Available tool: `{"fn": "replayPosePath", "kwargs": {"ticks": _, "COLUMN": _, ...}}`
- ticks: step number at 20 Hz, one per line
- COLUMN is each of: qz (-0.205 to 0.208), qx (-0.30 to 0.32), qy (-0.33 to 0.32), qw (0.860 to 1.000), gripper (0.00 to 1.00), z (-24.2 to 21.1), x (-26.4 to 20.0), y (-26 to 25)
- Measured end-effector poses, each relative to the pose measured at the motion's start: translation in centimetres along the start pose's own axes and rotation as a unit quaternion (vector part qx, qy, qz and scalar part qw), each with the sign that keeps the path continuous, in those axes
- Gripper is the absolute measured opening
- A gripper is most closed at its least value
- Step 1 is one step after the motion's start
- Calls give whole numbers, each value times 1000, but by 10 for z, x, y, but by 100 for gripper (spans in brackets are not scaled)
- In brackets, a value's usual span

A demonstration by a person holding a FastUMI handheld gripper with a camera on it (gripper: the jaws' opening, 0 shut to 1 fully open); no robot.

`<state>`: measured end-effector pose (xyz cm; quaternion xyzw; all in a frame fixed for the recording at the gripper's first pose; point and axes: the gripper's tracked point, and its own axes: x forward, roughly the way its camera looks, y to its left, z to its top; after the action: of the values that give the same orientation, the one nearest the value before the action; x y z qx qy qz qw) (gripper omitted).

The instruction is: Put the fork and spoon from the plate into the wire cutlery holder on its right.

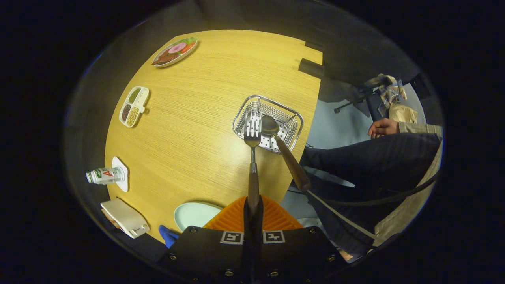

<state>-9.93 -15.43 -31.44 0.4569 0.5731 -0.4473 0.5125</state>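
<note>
My gripper (252,213) is shut on the brown handle of the fork (252,138), which points straight ahead from between the fingers. Its tines hang over the near edge of the wire cutlery holder (241,114). The spoon (270,125) stands in the holder with its bowl down on the perforated bottom. Its brown handle (294,167) leans out over the holder's near right rim and past the table edge. The pale green plate (193,215) lies just left of the fingers, partly hidden by them.
The holder stands close to the round wooden table's right edge (311,118). A seated person's hand (382,127) and leg are beyond that edge. Across the table are a plate of food (174,51), a divided dish (134,106), a bottle (104,175) and a white box (124,217).
</note>
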Motion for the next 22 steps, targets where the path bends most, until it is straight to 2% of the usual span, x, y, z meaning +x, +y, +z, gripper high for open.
{"fn": "replayPosePath", "kwargs": {"ticks": 7, "qz": 1, "qx": 70, "qy": 72, "qw": 995, "gripper": 4, "z": 7, "x": 5, "y": 1}}
{"fn": "replayPosePath", "kwargs": {"ticks": 11, "qz": 19, "qx": 98, "qy": 104, "qw": 990, "gripper": 5, "z": 14, "x": 2, "y": 8}}
{"fn": "replayPosePath", "kwargs": {"ticks": 13, "qz": 44, "qx": 113, "qy": 109, "qw": 987, "gripper": 6, "z": 19, "x": 0, "y": 18}}
{"fn": "replayPosePath", "kwargs": {"ticks": 14, "qz": 57, "qx": 120, "qy": 112, "qw": 985, "gripper": 10, "z": 20, "x": 0, "y": 24}}
{"fn": "replayPosePath", "kwargs": {"ticks": 17, "qz": 72, "qx": 132, "qy": 110, "qw": 983, "gripper": 13, "z": 24, "x": -4, "y": 28}}
{"fn": "replayPosePath", "kwargs": {"ticks": 18, "qz": 67, "qx": 131, "qy": 103, "qw": 984, "gripper": 30, "z": 26, "x": -3, "y": 25}}
{"fn": "replayPosePath", "kwargs": {"ticks": 21, "qz": 54, "qx": 118, "qy": 72, "qw": 989, "gripper": 33, "z": 35, "x": -7, "y": 19}}
{"fn": "replayPosePath", "kwargs": {"ticks": 22, "qz": 53, "qx": 112, "qy": 67, "qw": 990, "gripper": 37, "z": 35, "x": -9, "y": 19}}
